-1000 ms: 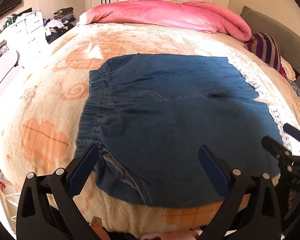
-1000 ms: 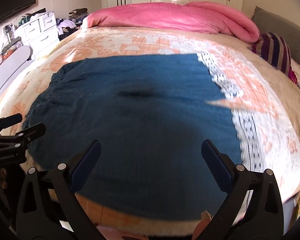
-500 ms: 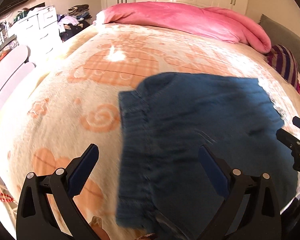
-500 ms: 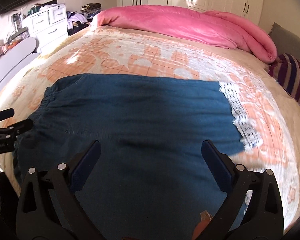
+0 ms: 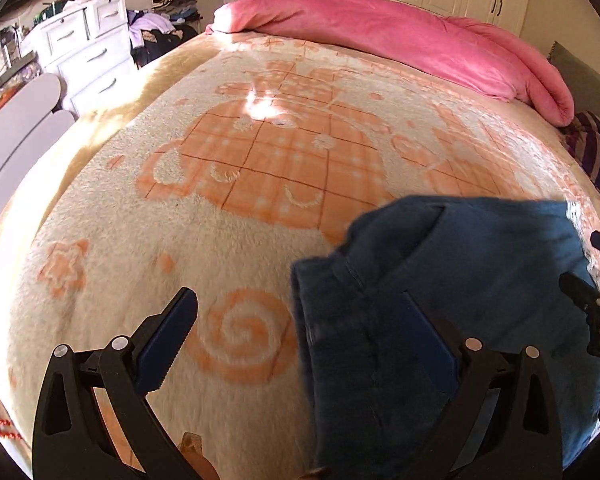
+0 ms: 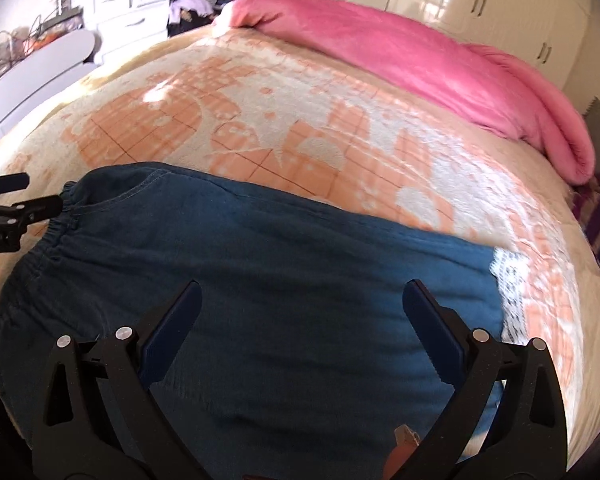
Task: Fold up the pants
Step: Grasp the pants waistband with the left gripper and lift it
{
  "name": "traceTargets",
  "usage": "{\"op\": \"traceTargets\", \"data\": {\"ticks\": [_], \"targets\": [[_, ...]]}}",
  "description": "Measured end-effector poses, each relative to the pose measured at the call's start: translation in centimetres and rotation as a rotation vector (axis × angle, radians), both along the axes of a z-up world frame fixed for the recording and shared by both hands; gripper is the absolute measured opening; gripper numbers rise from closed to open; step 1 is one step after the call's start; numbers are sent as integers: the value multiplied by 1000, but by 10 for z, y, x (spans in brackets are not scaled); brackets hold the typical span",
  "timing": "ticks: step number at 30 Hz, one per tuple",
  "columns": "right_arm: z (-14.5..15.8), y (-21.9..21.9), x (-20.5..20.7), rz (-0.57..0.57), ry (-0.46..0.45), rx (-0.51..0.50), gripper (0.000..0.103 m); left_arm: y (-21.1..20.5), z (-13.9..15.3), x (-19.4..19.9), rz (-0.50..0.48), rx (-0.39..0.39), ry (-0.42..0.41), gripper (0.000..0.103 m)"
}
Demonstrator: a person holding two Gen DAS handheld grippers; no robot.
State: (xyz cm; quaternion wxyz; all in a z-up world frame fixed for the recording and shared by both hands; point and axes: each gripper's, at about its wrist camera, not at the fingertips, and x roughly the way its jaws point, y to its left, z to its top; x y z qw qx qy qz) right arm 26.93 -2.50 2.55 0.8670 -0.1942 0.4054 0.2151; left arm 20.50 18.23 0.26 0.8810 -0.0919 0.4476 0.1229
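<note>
Blue denim pants [image 6: 284, 280] lie flat on the bed, elastic waistband to the left, a white lace hem [image 6: 508, 296] at their right end. In the left wrist view the pants [image 5: 440, 300] fill the lower right, waistband edge facing left. My left gripper [image 5: 300, 344] is open and empty, hovering over the waistband edge and the blanket beside it. My right gripper [image 6: 300, 328] is open and empty above the middle of the pants. Each gripper shows at the edge of the other's view: the right one [image 5: 596, 308], the left one [image 6: 12, 212].
The bed carries a cream and orange patterned blanket [image 5: 260, 160]. A pink duvet [image 5: 400, 40] is bunched along the far side. A striped pillow [image 5: 596, 152] lies at the right. White drawers [image 5: 88, 52] and clutter stand left of the bed; wardrobes line the back wall.
Both grippers have swung to the left and forward over the bed. The pants now sit lower and further right in the left view. Both grippers stayed open.
</note>
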Motion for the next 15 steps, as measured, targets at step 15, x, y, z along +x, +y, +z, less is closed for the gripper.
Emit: {"op": "traceTargets", "data": {"ticks": [15], "targets": [[-19, 57, 57, 196, 59, -85, 95, 10, -33, 40, -74, -58, -9, 76]]}}
